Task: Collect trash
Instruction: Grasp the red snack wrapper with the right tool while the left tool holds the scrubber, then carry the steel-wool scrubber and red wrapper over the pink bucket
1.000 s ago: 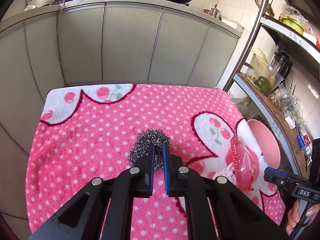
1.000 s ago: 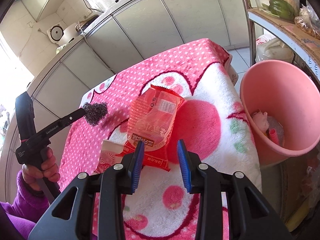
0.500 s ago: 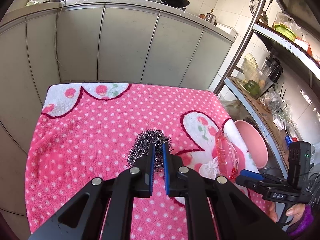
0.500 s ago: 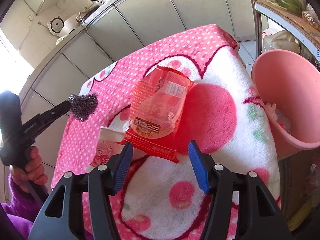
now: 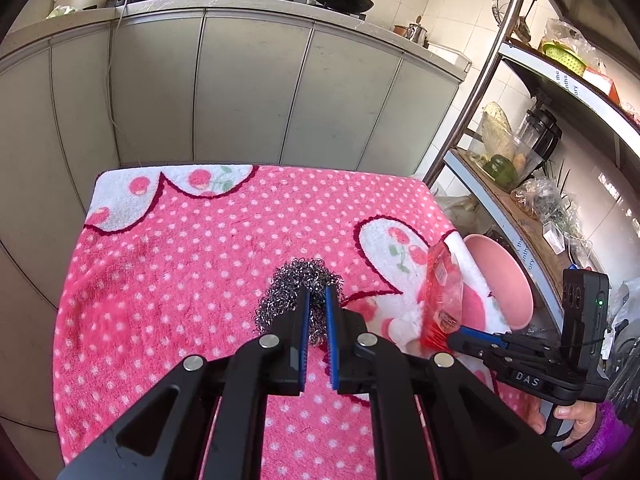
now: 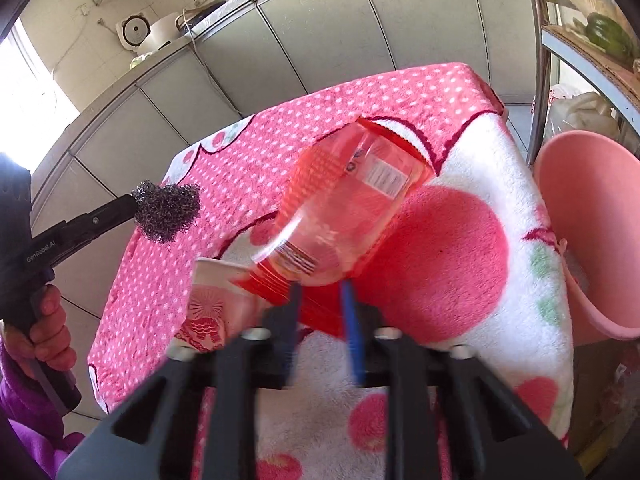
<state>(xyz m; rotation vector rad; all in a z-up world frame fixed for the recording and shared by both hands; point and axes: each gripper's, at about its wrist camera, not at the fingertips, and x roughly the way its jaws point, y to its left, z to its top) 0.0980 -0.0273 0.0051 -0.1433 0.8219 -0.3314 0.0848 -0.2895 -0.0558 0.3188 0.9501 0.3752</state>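
My left gripper (image 5: pixel 316 292) is shut on a grey steel-wool scourer (image 5: pixel 280 300), held just above the pink dotted cloth (image 5: pixel 180 280). The right wrist view shows that scourer (image 6: pixel 168 216) at the left, clear of the cloth. My right gripper (image 6: pixel 320 292) has its jaws closing on the near edge of a red see-through snack wrapper (image 6: pixel 348 200). The pads pinch that edge, and the wrapper (image 5: pixel 442 292) stands tilted up off the cloth. A crushed paper cup (image 6: pixel 212 300) lies just left of the right gripper.
A pink bucket (image 6: pixel 592 220) stands on the floor off the table's right edge, with some scraps inside. Behind it is a metal shelf rack (image 5: pixel 520 208) with jars and bags. Grey kitchen cabinets (image 5: pixel 240 100) run along the far side.
The right jaws widened, moved onto the wrapper's near edge and closed on it. The wrapper has tipped up from lying flat. The left gripper still holds the scourer, about in place.
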